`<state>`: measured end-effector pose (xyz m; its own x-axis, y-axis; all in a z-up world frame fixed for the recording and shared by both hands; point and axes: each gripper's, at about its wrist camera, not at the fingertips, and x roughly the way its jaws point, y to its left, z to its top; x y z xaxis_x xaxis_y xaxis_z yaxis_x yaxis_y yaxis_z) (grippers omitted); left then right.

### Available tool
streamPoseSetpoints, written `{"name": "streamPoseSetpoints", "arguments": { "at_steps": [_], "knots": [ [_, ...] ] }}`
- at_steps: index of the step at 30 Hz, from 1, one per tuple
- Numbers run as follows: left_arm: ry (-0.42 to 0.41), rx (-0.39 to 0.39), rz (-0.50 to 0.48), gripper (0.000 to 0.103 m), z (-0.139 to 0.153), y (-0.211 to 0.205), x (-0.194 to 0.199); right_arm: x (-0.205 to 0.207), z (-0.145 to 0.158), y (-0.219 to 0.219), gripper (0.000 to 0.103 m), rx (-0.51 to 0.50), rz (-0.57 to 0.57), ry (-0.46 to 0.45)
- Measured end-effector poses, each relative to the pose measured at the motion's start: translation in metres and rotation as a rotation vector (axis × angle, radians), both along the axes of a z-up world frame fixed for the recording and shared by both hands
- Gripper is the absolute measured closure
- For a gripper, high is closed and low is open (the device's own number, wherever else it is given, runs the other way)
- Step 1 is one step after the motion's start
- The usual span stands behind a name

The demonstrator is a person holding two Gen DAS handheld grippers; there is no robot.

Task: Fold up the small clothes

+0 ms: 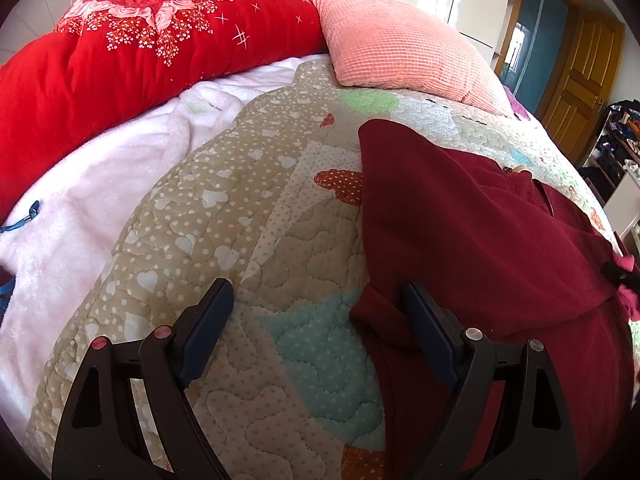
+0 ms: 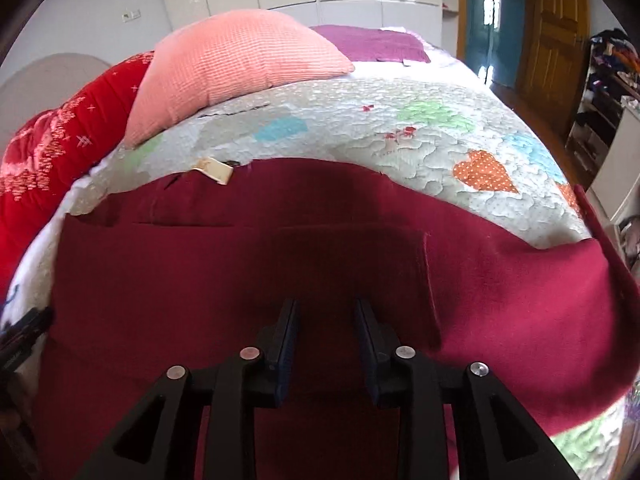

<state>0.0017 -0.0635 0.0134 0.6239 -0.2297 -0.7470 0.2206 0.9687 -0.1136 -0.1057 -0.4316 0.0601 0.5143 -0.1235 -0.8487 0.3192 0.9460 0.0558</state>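
A dark red garment [image 2: 248,264] lies spread on the patchwork quilt [image 2: 360,128], with a cream label [image 2: 214,170] at its far edge. My right gripper [image 2: 326,304] hovers over the garment's middle, its jaws a narrow gap apart, and I see only flat cloth below them. A folded-over flap [image 2: 520,304] lies to its right. In the left wrist view the garment [image 1: 480,232] fills the right side. My left gripper [image 1: 316,296] stands wide open at the garment's near left edge, with one finger [image 1: 420,312] against a fold and the other over bare quilt [image 1: 224,216].
A red flowered duvet [image 1: 120,68] and a pink ribbed pillow [image 1: 404,44] sit at the head of the bed. A white fleece blanket [image 1: 80,220] lies left of the quilt. A wooden door [image 2: 556,36] and cluttered shelves [image 2: 604,88] stand beyond the bed's right side.
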Motion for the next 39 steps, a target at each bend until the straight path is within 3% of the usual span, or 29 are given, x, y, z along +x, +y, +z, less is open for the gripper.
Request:
{"name": "streamPoseSetpoints", "arguments": {
  "at_steps": [1, 3, 6, 9, 12, 16, 17, 18, 19, 20, 21, 24, 29, 34, 37, 39],
  "knots": [
    [-0.009, -0.003, 0.0, 0.016, 0.002, 0.001, -0.001, -0.007, 0.01, -0.005, 0.07, -0.01, 0.002, -0.02],
    [-0.031, -0.008, -0.001, 0.016, 0.007, 0.001, -0.005, -0.02, 0.027, -0.021, 0.056, -0.091, -0.037, -0.05],
    [-0.072, -0.021, -0.011, 0.016, 0.015, 0.001, -0.012, -0.039, 0.046, -0.066, 0.039, -0.206, -0.157, -0.067],
    [-0.077, -0.01, -0.029, 0.016, 0.015, -0.003, -0.012, -0.048, 0.048, -0.128, 0.036, -0.275, -0.327, -0.022],
    [-0.044, 0.0, -0.034, 0.016, 0.01, -0.005, -0.007, -0.043, 0.026, -0.194, 0.036, -0.214, -0.415, 0.103],
    [-0.005, -0.031, -0.028, 0.016, 0.004, -0.001, -0.001, -0.041, -0.003, -0.237, 0.036, -0.117, -0.447, 0.143],
    [0.001, -0.035, -0.027, 0.016, 0.003, -0.001, 0.0, -0.047, -0.004, -0.243, 0.043, -0.077, -0.446, 0.104],
    [0.004, -0.038, -0.026, 0.016, 0.003, -0.001, 0.0, -0.052, -0.002, -0.247, 0.062, -0.029, -0.449, 0.068],
    [0.003, -0.038, -0.026, 0.016, 0.003, -0.001, -0.001, -0.058, 0.0, -0.249, 0.068, 0.004, -0.454, 0.049],
    [0.001, -0.036, -0.026, 0.016, 0.003, -0.001, -0.001, -0.063, 0.003, -0.252, 0.086, 0.005, -0.459, 0.041],
    [-0.002, -0.033, -0.026, 0.016, 0.003, -0.001, -0.002, -0.067, 0.007, -0.252, 0.097, -0.012, -0.457, 0.044],
    [-0.011, -0.031, -0.021, 0.016, 0.005, -0.001, -0.004, -0.081, 0.018, -0.255, 0.097, -0.02, -0.463, 0.026],
    [-0.048, -0.053, -0.014, 0.016, 0.015, 0.004, -0.01, -0.1, 0.079, -0.215, 0.097, 0.066, -0.347, -0.19],
    [-0.06, -0.18, -0.065, 0.016, 0.03, 0.01, -0.019, -0.07, 0.15, -0.102, 0.097, 0.09, -0.05, -0.358],
    [-0.048, -0.242, -0.092, 0.016, 0.034, 0.013, -0.018, -0.04, 0.165, -0.031, 0.097, 0.152, 0.122, -0.424],
    [-0.035, -0.256, -0.089, 0.016, 0.033, 0.014, -0.016, -0.015, 0.153, 0.021, 0.097, 0.224, 0.24, -0.432]
  ]
}}
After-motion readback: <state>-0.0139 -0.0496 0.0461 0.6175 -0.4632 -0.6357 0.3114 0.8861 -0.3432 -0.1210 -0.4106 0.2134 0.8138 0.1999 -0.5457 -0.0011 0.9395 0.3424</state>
